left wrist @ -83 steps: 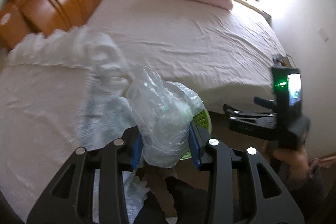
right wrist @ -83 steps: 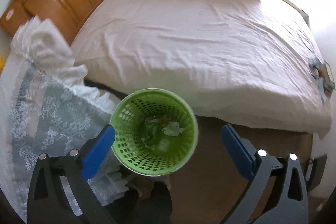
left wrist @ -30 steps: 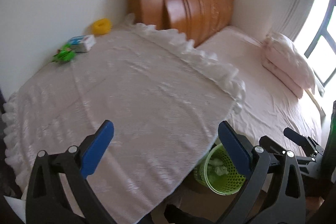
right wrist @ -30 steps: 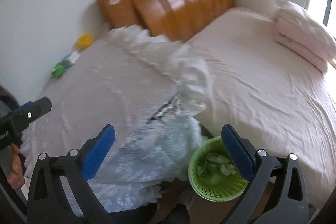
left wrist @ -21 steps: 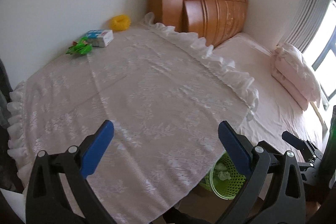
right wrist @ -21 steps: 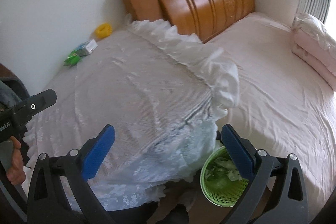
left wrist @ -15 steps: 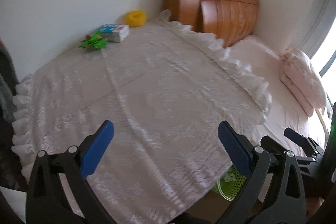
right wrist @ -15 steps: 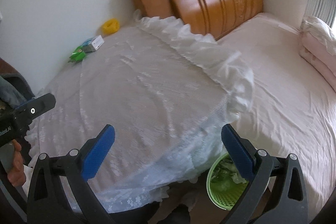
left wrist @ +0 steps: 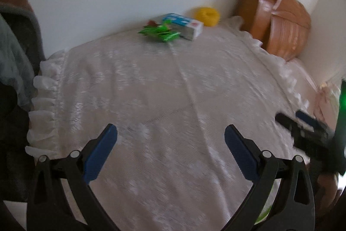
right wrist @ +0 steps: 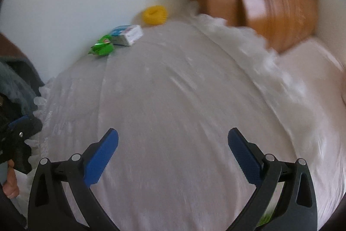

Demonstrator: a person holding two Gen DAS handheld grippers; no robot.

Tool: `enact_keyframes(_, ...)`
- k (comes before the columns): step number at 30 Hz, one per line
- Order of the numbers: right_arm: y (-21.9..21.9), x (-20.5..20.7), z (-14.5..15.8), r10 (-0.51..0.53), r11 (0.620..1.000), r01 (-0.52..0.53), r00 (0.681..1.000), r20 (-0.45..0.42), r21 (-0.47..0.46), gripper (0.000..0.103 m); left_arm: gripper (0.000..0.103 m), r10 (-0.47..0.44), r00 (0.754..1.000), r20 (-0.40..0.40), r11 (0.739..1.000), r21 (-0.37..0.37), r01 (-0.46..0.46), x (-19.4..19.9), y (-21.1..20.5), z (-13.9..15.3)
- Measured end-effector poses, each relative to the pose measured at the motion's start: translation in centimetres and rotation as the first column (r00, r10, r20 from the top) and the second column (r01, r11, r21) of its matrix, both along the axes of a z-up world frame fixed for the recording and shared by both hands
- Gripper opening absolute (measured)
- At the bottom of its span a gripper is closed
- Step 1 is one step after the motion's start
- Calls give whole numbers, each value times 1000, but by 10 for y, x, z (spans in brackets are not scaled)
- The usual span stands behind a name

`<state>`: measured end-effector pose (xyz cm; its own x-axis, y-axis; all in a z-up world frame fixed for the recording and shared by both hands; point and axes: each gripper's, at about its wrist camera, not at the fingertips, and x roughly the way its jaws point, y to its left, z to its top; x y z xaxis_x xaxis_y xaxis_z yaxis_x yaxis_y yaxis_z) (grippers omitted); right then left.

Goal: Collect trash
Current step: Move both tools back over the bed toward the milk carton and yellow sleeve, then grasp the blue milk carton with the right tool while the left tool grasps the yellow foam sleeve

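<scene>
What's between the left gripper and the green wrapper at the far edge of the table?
Nothing visible. The left gripper has its jaws wide apart over the bare lace tablecloth, and only cloth lies between it and the green wrapper. The blue-and-white carton sits just beyond the wrapper, not in the path.

Left gripper (left wrist: 170, 136): jaws spread wide, nothing between the blue pads (left wrist: 100, 153). Black linkage arms at 7 and 5 o'clock of its own view. Same gripper shows in the right wrist view at 9 o'clock, blurred, with part of the holding hand (right wrist: 9, 184) below it.

Right gripper (right wrist: 173, 140): jaws spread wide, empty. Seen from the left wrist view at 3 to 4 o'clock, blurred, pointing toward 10 o'clock; the holding hand (left wrist: 326, 192) sits below it.
</scene>
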<state>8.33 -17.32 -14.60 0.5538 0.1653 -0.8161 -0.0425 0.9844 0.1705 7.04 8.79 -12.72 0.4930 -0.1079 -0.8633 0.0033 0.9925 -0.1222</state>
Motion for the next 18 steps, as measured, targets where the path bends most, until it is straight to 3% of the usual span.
enact_keyframes(8, 27, 154, 1, 14, 1000, -13, 996, 85, -9, 100, 95, 46, 999, -21, 999, -15, -46, 50, 17, -16)
enact_keyframes(14, 54, 261, -16, 42, 997, -37, 996, 73, -62, 100, 95, 39, 999, -19, 999, -28, -40, 80, 12, -23)
enact_keyframes(16, 57, 270, -15, 66, 998, -64, 995, 75, -30, 100, 95, 36, 999, -24, 999, -25, -37, 86, 12, -26)
enact_keyframes(18, 70, 272, -11, 167, 986, -168, 981, 98, 5, 100, 95, 37, 999, -30, 999, -24, -38, 90, 13, -30)
